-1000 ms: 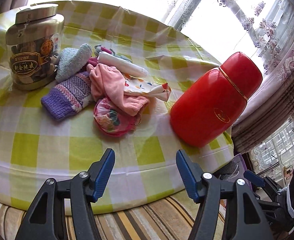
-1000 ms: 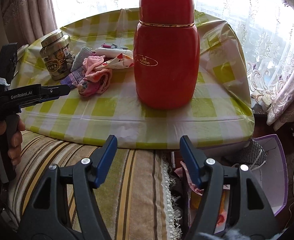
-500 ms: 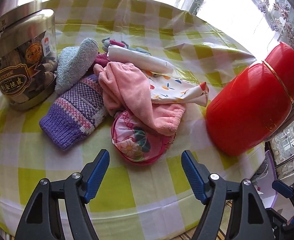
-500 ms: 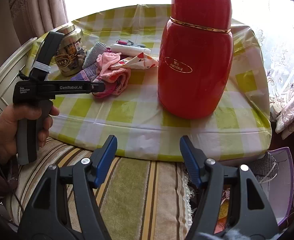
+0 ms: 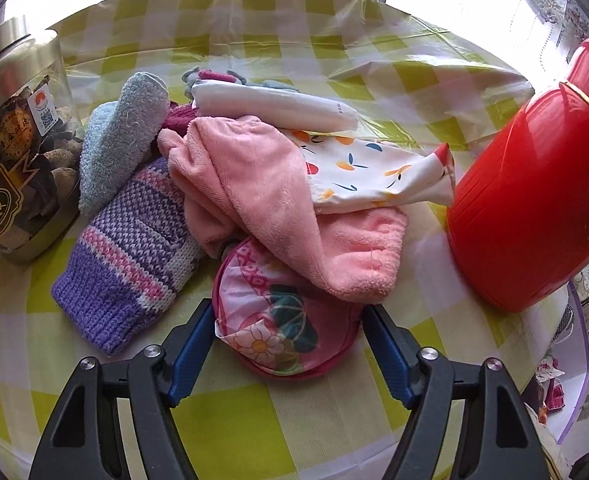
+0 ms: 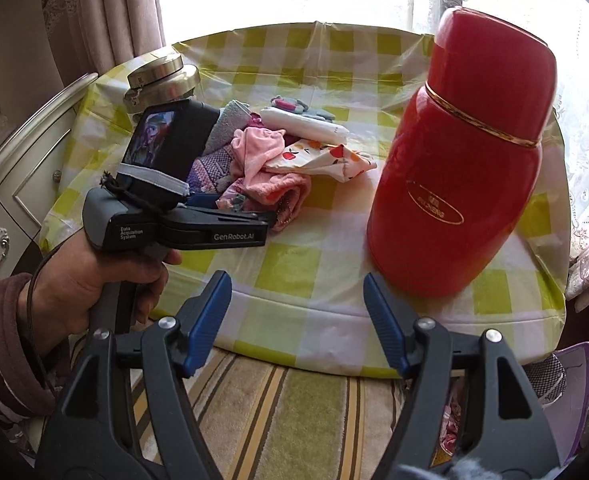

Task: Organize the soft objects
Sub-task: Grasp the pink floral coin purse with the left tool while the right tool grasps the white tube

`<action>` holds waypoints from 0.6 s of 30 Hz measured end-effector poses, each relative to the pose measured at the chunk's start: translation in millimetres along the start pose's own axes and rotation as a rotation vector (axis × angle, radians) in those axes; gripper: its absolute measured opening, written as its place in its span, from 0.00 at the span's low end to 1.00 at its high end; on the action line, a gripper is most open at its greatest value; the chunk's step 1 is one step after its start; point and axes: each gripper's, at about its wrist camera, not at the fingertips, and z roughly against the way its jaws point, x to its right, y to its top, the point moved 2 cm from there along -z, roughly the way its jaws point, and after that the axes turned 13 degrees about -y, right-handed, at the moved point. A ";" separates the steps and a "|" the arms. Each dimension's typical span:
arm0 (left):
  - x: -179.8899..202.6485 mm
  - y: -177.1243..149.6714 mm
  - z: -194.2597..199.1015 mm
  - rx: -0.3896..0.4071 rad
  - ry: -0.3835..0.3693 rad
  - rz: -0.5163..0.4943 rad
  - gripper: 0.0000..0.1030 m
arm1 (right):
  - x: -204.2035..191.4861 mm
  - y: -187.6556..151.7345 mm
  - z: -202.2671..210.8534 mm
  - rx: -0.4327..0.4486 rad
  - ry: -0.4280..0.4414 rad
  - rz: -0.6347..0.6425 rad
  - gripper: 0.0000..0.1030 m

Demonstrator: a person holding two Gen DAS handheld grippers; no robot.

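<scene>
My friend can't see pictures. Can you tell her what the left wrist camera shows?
The open left tool straddles a round flowery pouch at the front of a pile of soft things: a pink fleece, a purple knit piece and a blue sock. A jar and red flask flank the pile.

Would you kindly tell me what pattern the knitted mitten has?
The knitted mitten has purple, pink and white stripes; the left wrist view shows it best.

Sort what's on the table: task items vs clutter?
Job:
pink fleece cloth
purple knit mitten
blue fuzzy sock
fruit-print cloth
flowered pouch, between the open left tongs

Lying about:
red flask
gold-lidded jar
</scene>
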 end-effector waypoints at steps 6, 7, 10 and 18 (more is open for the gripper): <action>-3.4 -5.8 5.8 0.024 -0.011 -0.002 0.68 | -15.1 28.1 -9.0 0.028 0.006 0.032 0.75; -4.9 -9.0 9.8 0.032 -0.014 0.004 0.68 | -16.1 32.6 -10.9 0.029 0.004 0.030 0.76; -10.9 -15.3 22.5 0.065 -0.023 0.037 0.68 | -17.7 45.1 -19.2 0.027 -0.002 0.020 0.77; -31.6 -30.1 62.0 0.184 -0.040 0.157 0.68 | -33.4 80.3 -48.2 0.011 -0.002 0.027 0.79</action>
